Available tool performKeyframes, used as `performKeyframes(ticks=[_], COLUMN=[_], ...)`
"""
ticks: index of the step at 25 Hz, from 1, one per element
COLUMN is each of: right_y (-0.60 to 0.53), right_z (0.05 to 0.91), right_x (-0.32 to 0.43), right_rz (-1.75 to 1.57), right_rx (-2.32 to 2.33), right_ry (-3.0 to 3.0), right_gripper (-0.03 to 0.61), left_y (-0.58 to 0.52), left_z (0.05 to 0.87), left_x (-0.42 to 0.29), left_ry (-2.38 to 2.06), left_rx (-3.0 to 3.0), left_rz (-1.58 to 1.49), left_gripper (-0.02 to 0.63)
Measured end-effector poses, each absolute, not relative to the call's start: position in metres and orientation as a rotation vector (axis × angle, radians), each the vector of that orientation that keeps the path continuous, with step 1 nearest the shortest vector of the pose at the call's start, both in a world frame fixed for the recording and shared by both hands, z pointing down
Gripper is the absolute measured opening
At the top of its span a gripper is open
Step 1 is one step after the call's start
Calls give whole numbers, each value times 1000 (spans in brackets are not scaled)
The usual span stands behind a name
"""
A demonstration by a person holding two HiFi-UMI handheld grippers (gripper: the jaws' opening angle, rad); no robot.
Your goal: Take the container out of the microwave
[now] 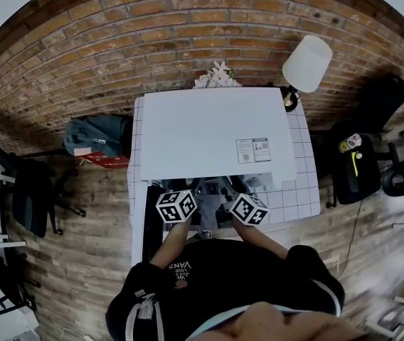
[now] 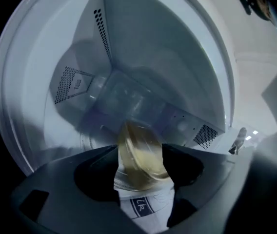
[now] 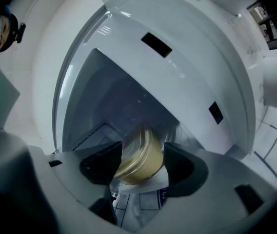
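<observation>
My left hand-held gripper (image 2: 139, 154) has its jaws spread, and so does my right hand-held gripper (image 3: 143, 151); no pad presses on anything. Between both pairs of jaws I see the rounded clear plastic container with yellowish filling (image 2: 139, 143), at the mouth of the white microwave oven (image 3: 177, 67), in front of its open cavity. Whether it stands inside or just outside, I cannot tell. I judge it light, thin-walled and smooth, so it may bend or slip. I would take it at the rim, from two opposite sides, and keep it level.
</observation>
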State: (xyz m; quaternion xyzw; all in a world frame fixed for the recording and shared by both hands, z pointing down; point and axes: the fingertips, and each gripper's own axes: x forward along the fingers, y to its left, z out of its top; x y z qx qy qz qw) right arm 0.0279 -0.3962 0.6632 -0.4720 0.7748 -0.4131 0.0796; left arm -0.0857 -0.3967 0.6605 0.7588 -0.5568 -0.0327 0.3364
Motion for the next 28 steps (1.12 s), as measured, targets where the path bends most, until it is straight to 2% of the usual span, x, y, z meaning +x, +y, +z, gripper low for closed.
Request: performKeyframes(ticks=[18, 28], right_y=[-410, -402], right_z=[682, 682], right_x=[8, 8], right_rz=[-1328, -1341], right_rx=[-1414, -1411], right_ry=[2340, 2381], right_gripper=[245, 233], left_y=[-400, -393], left_z=[676, 676], left_x=[-71, -70], left_ry=[-1305, -1311], left_rx=[1962, 1949], left_rz=[-55, -65], left_gripper=[275, 252])
